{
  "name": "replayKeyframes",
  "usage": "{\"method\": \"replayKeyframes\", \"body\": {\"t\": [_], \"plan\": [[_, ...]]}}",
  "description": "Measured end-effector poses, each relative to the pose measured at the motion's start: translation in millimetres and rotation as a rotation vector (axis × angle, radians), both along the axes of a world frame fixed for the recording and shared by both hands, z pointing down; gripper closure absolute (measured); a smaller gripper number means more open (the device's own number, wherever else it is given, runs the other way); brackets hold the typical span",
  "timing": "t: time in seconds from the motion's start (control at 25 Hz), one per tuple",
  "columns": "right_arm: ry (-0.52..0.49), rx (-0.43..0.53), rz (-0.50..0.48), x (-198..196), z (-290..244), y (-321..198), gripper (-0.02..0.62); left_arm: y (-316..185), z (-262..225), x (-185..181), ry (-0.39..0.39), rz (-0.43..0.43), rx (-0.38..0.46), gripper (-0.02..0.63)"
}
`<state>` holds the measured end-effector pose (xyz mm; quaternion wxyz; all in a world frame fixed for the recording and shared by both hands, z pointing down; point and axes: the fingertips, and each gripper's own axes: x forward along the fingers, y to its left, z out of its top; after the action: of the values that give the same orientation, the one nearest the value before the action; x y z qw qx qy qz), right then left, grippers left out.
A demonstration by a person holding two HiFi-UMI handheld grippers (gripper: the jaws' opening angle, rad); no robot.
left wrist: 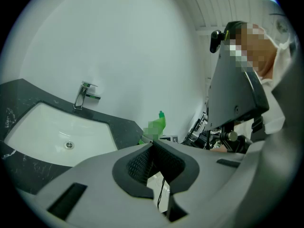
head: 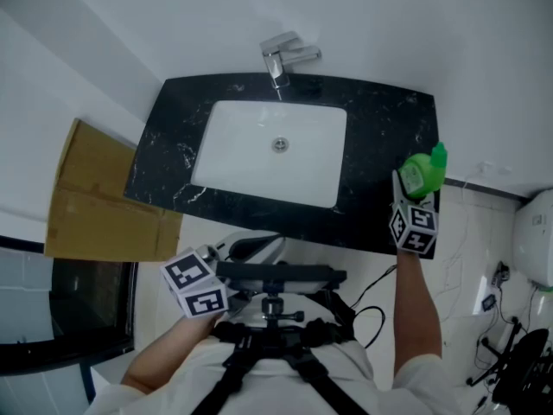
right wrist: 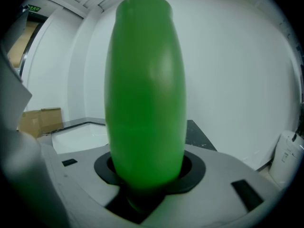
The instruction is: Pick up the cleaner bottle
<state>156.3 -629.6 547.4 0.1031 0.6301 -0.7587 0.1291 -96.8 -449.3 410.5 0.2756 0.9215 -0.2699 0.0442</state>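
Counter [head: 380, 128]: bottle [right wrist: 145, 89] (upright) inside right gripper [right wrist: 146, 174]

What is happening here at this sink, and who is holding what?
A person works with two handheld grippers at a black counter with a white sink. The right gripper is closed on the green cleaner bottle at the counter's right end. The left gripper is shut and empty, held back near the person's body.

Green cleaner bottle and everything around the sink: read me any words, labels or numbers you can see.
No text is readable in any view.
The green cleaner bottle: plain green surface, no label showing.
The marker cubes: black-and-white square patterns only, no letters.
The small green sign near the ceiling, right gripper view: too small to read.
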Motion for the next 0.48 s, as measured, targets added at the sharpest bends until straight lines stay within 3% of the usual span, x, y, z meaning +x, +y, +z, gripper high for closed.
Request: {"method": "replayKeyframes", "body": {"t": [0.48], "plan": [[0.037, -0.01, -0.017, -2.1, -1.7, 0.0, 0.414, 0.0, -0.3, -1.4, 0.009, -0.002, -0.002, 0.611]]}}
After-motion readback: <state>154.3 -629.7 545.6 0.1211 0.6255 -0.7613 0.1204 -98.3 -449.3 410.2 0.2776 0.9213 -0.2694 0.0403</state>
